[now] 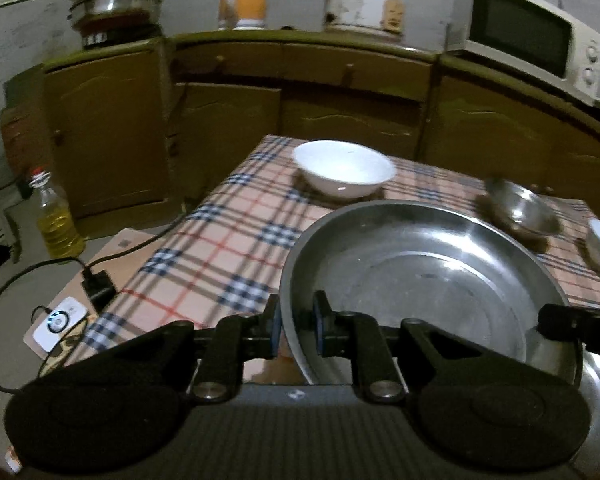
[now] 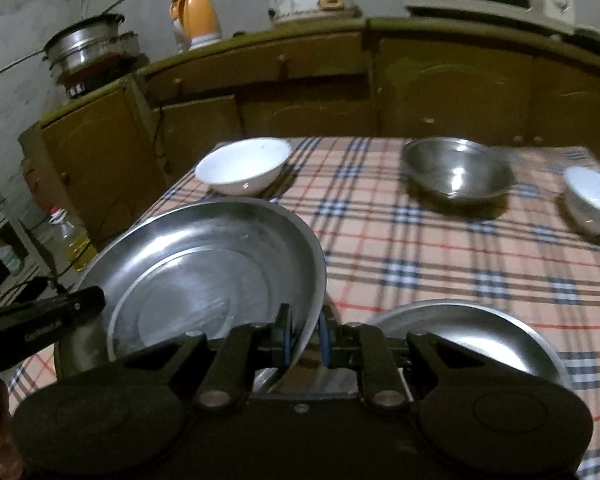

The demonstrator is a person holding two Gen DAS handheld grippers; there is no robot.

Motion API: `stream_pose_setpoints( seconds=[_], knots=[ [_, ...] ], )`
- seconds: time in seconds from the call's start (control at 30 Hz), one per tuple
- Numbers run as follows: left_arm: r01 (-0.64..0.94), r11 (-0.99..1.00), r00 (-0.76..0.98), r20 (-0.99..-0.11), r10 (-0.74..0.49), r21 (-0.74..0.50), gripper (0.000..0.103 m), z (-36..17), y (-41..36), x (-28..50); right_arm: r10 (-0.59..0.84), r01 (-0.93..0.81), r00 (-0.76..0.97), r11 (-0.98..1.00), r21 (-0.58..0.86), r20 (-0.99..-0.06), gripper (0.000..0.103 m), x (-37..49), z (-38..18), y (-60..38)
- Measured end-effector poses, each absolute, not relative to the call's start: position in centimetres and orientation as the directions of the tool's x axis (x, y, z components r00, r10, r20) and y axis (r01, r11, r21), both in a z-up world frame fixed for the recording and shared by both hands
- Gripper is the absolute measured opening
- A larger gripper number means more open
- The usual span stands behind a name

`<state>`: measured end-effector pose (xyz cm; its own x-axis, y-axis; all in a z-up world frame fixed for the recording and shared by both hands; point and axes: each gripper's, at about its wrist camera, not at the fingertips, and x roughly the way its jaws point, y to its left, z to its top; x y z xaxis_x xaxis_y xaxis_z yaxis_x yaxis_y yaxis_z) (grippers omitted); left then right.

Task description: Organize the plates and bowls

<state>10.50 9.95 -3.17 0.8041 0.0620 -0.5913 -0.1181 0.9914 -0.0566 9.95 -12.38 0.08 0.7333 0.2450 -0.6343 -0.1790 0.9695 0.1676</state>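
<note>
At lower centre of both views, a steel plate (image 1: 420,272) is pinched by its rim: left gripper (image 1: 296,330) on one edge, right gripper (image 2: 305,336) on the other. Beneath it, lower right, a second plate (image 2: 472,336) lies on the checked cloth (image 2: 420,248). Farther up are seen a white bowl (image 1: 342,168), steel bowl (image 2: 458,172) and small bowl (image 2: 592,200).

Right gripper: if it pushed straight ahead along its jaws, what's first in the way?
Beyond the steel plate the right gripper already clamps, the path looks free over the checked tablecloth, though depth is unclear.
</note>
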Motion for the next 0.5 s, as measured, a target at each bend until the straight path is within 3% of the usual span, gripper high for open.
stream_pose_setpoints(
  seconds=[0.5],
  knots=[
    [0.019, 0.999, 0.836, -0.548, -0.032, -0.029, 0.017, -0.2, 2.8, 8.6, 0.149, -0.064, 0.797, 0.984, 0.164, -0.586, 0.019, 5.2, 3.1, -20.3]
  ],
)
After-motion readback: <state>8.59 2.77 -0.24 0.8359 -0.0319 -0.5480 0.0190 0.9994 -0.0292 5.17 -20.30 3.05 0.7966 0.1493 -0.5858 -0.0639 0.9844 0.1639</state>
